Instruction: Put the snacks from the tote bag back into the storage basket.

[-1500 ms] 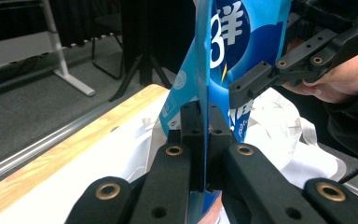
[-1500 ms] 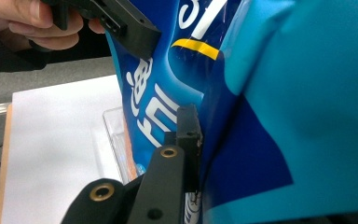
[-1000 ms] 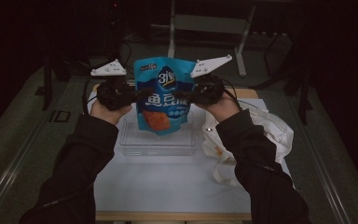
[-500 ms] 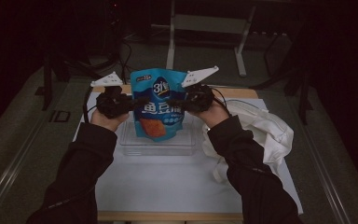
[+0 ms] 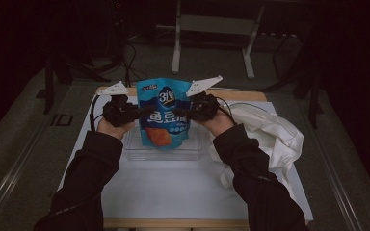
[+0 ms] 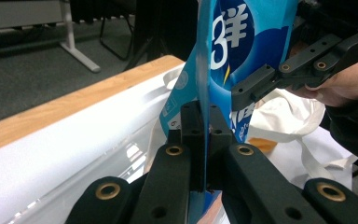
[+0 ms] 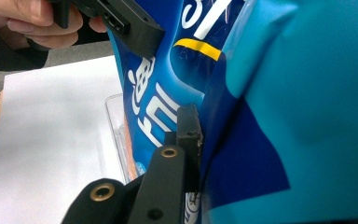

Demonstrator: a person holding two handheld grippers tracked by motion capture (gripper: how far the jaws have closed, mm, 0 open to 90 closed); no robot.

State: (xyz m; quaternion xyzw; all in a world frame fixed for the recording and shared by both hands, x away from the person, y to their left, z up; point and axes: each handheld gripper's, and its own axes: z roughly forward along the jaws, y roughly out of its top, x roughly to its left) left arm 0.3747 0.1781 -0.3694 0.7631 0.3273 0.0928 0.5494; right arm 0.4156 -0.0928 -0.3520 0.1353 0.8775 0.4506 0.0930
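A blue snack bag [image 5: 164, 113] with white lettering and an orange picture is held upright above a clear plastic tray [image 5: 135, 149]. My left gripper [image 5: 137, 112] is shut on the bag's left edge; in the left gripper view both jaws pinch the thin seam of the bag [image 6: 242, 42] at my gripper [image 6: 204, 140]. My right gripper [image 5: 189, 111] is shut on the bag's right edge. In the right gripper view the bag [image 7: 307, 107] covers one jaw, and my gripper [image 7: 200, 140] clamps its side. The bag's lower end hangs just over the tray.
A white cloth bag [image 5: 270, 134] lies crumpled at the right of the white table mat [image 5: 173, 192]. A wooden table edge [image 5: 173, 222] runs along the front. Dark floor, cables and a metal stand leg [image 5: 176, 48] lie beyond the table.
Both grippers and the bag have moved slightly lower and nearer, toward the tray. Both grips stay shut on the bag's edges.
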